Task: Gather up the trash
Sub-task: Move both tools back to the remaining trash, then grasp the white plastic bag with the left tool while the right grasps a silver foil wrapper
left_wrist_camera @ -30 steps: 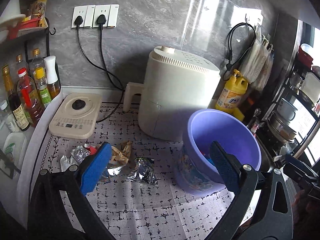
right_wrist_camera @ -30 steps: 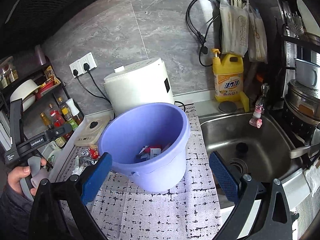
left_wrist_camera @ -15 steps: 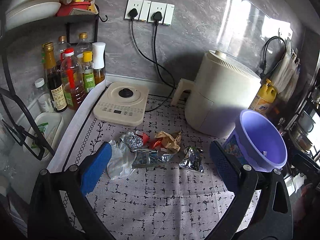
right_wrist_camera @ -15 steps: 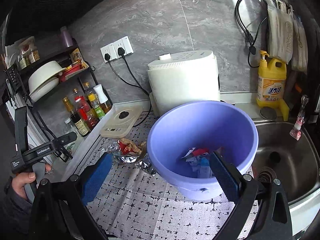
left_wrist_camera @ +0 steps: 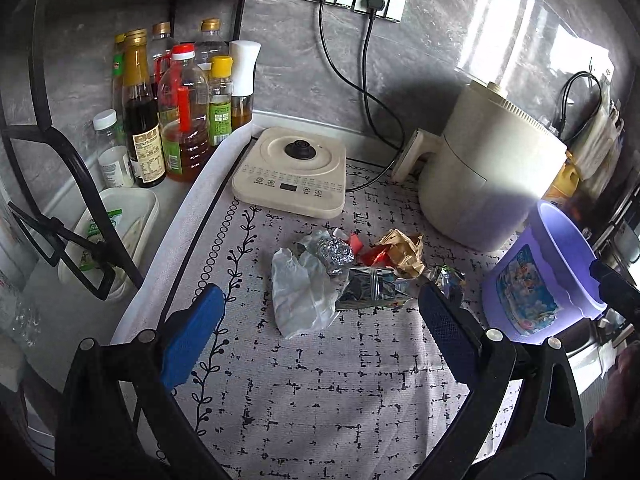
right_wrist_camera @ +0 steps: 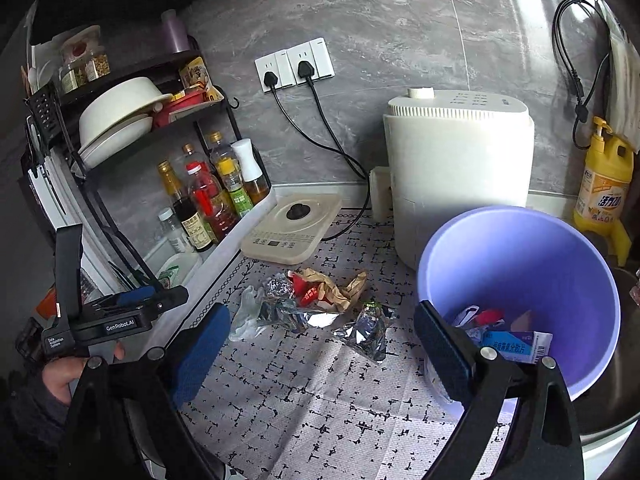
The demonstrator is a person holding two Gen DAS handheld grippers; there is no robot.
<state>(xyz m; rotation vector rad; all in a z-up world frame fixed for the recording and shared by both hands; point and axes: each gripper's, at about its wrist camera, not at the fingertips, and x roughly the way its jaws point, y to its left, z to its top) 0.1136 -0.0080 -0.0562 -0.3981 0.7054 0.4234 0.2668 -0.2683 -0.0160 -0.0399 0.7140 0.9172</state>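
Left gripper (left_wrist_camera: 320, 336) lining up on the trash pile, its fingers spread wide and holding nothing

The white plastic scrap (left_wrist_camera: 300, 292) is lying nearest it on the patterned mat (left_wrist_camera: 360, 400), touching the foil ball (left_wrist_camera: 334, 254) and flattened foil wrapper (left_wrist_camera: 370, 288), with the purple bucket (right_wrist_camera: 520, 248) just to the right; the right gripper (right_wrist_camera: 320, 348) is hovering spread and empty too. Best to be dropping straight over the white scrap and pinching its raised fold alone
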